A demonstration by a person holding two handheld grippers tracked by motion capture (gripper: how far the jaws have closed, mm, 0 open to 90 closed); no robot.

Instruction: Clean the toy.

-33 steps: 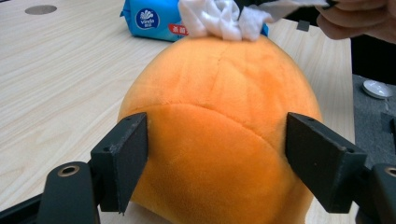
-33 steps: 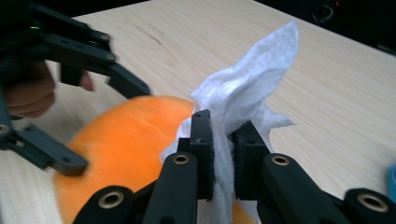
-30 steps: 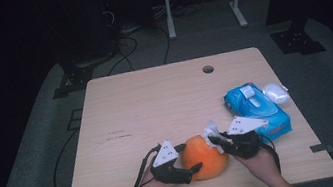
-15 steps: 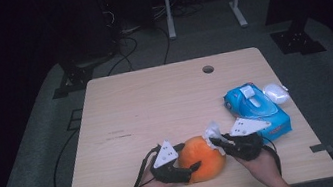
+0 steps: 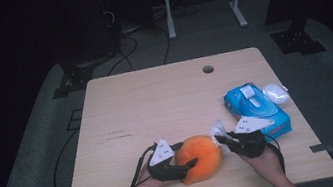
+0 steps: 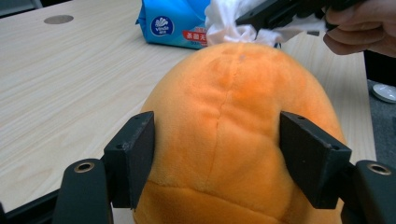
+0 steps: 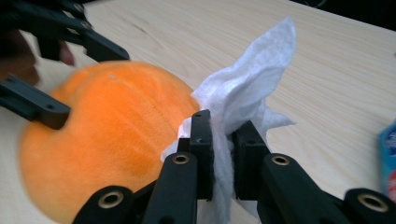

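Near the front edge of the wooden table (image 5: 156,105), on the left: left gripper (image 5: 188,153) brought in low from the person's side, jaws just closed partway and now standing about half open, one black pad against each flank of the orange plush toy (image 5: 202,156). Seen along that gripper's own jaws (image 6: 217,154), the same toy (image 6: 238,93) rounded and seamed down the middle, resting on the tabletop between the two hands and bulging slightly past the pads. Judged light, soft and springy, with a fuzzy surface unlikely to slip; likely to squash rather than resist, so best taken across the widest part of the body, low and level, with just enough squeeze to dent the pile and keep it from rolling under a wipe. No fragile part apparent. To the right of the toy: right gripper (image 5: 218,138) with jaws all but shut, clamped on a crumpled white tissue (image 5: 218,128) held against the toy's upper right side. Closer in, from that gripper's view (image 7: 223,135), the tissue (image 7: 247,84) pinched near its middle, loose ends fanning upward. Thin, limp and easily torn, by the look of it; worth keeping bunched and dragging gently over the plush. Farther right, well clear of the work: blue tissue pack (image 5: 255,105), lying flat near the table's right edge.
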